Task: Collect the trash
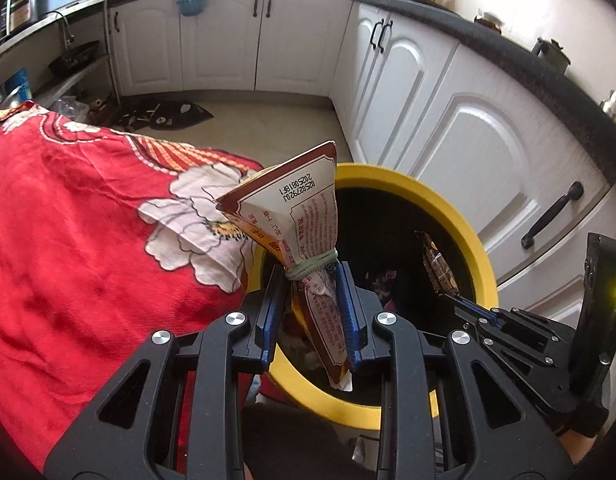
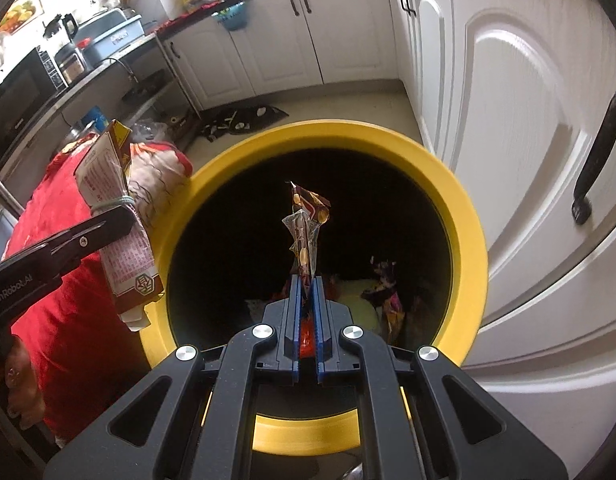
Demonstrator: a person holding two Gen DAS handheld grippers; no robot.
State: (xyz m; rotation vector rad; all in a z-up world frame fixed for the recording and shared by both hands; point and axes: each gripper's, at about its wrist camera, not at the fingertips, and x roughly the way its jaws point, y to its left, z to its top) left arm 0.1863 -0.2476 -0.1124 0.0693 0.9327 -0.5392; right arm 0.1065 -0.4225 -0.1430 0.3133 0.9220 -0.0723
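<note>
Yellow-rimmed bin [image 2: 463,216] lay directly below both grippers. The right gripper [image 2: 308,280], jaws pinching a wrapper [image 2: 306,220], hung over the bin's middle; the left gripper [image 1: 313,280], pinching an upright tied packet [image 1: 304,216], hung over the bin's edge beside the red cloth [image 1: 76,220].

You have two tools, left tool [image 1: 311,300] and right tool [image 2: 308,300], each clamping one wrapper: a tied packet [image 1: 308,216], a crumpled wrapper [image 2: 306,224]. One yellow-rimmed bin [image 2: 467,240].
</note>
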